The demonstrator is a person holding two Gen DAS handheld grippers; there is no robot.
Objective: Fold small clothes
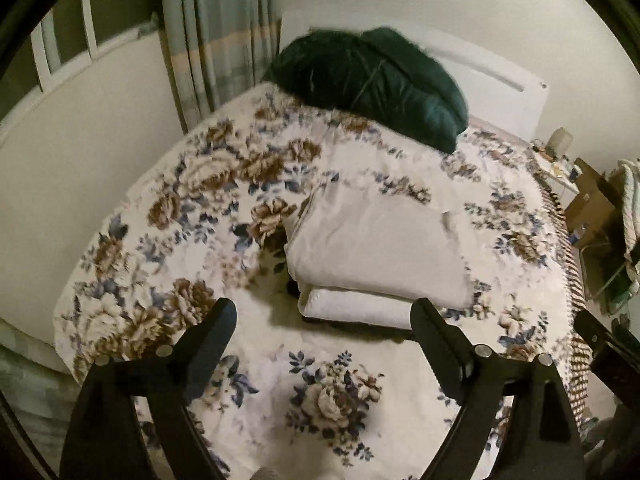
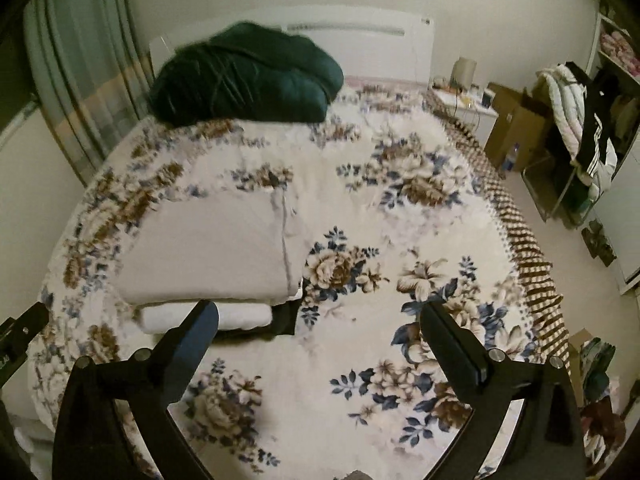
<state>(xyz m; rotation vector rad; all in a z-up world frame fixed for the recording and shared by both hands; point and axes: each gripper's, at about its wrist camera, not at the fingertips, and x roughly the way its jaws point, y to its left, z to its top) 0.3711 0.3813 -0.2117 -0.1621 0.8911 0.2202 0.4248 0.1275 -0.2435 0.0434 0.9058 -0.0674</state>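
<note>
A folded pale grey garment (image 1: 372,246) lies on top of a folded white one (image 1: 356,308) in a small stack on the floral bedspread (image 1: 192,184); a dark piece peeks out under the stack. The stack also shows in the right wrist view (image 2: 212,252), with the white garment (image 2: 240,316) below. My left gripper (image 1: 324,316) is open and empty, held above the bed just in front of the stack. My right gripper (image 2: 320,316) is open and empty, to the right of the stack.
A dark green cushion or bundle (image 1: 376,84) lies at the head of the bed by the white headboard (image 2: 360,44). Curtains (image 1: 216,32) hang at the left. Cardboard boxes (image 2: 516,124), a rack with clothes (image 2: 588,128) and floor clutter stand right of the bed.
</note>
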